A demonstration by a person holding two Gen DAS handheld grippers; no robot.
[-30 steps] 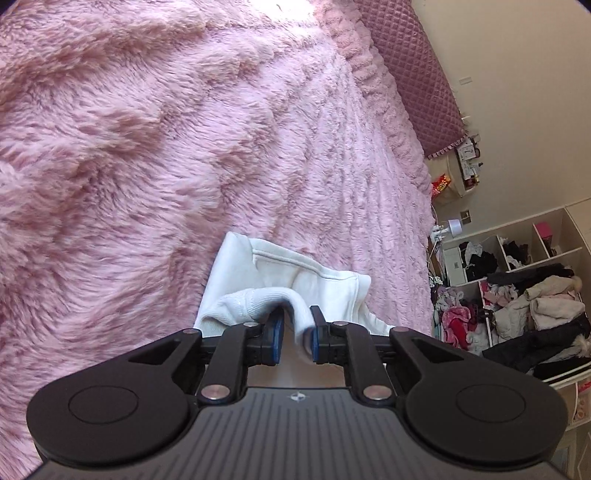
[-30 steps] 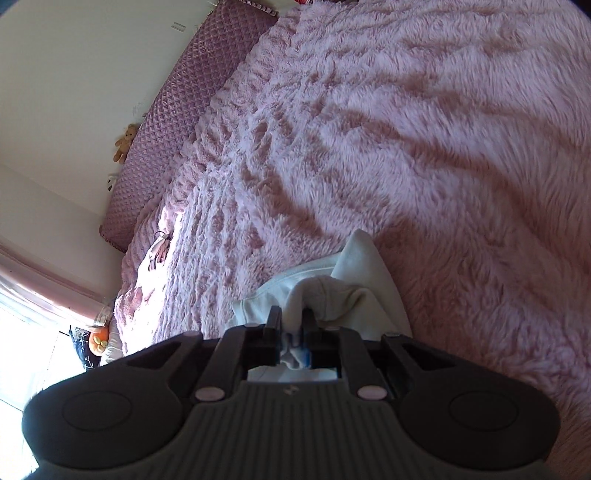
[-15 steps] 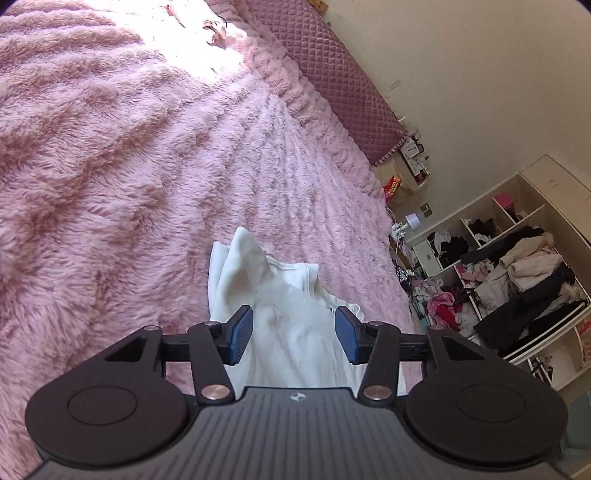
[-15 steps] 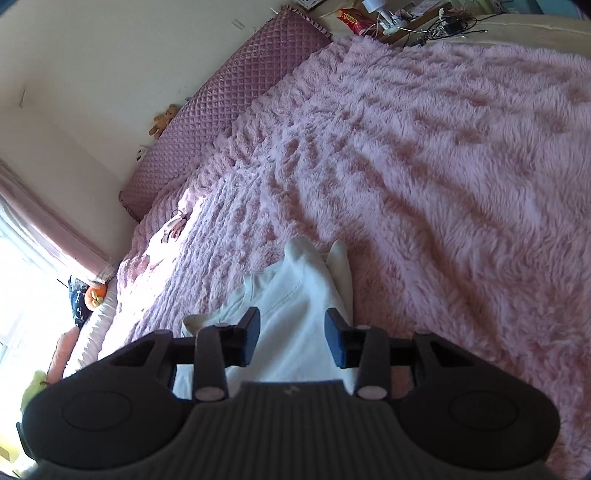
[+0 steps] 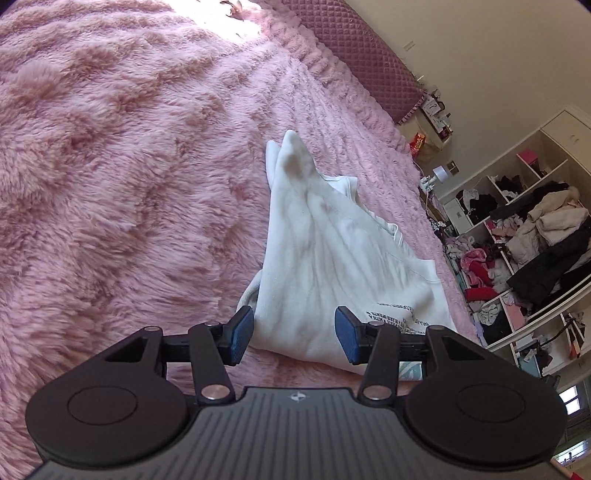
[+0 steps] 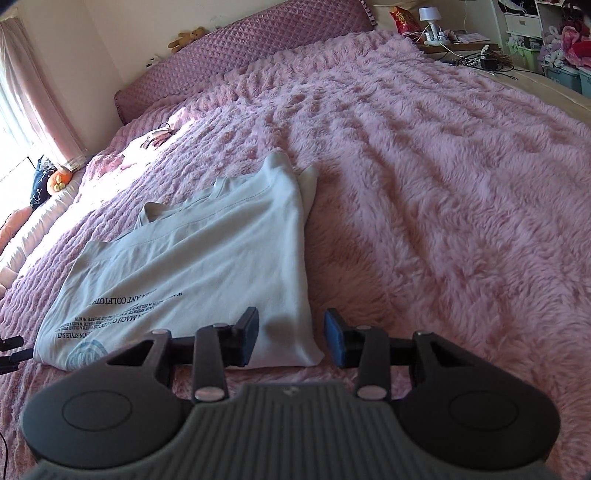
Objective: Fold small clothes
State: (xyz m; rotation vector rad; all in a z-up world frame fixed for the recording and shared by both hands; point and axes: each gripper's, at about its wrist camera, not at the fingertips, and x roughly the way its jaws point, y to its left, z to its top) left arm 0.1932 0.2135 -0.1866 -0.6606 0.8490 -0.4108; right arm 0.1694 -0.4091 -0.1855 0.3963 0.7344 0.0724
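The white printed T-shirt (image 6: pixel 207 258) lies folded on the pink fluffy blanket (image 6: pixel 443 184), its near hem just ahead of both tools. The left gripper (image 5: pixel 294 334) and right gripper (image 6: pixel 291 338) stand spread, pinching nothing. Bare blanket stretches wide beyond the shirt's folded side edge.

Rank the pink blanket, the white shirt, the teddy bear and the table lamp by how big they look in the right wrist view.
1. pink blanket
2. white shirt
3. teddy bear and table lamp: both far and tiny, too alike to rank.
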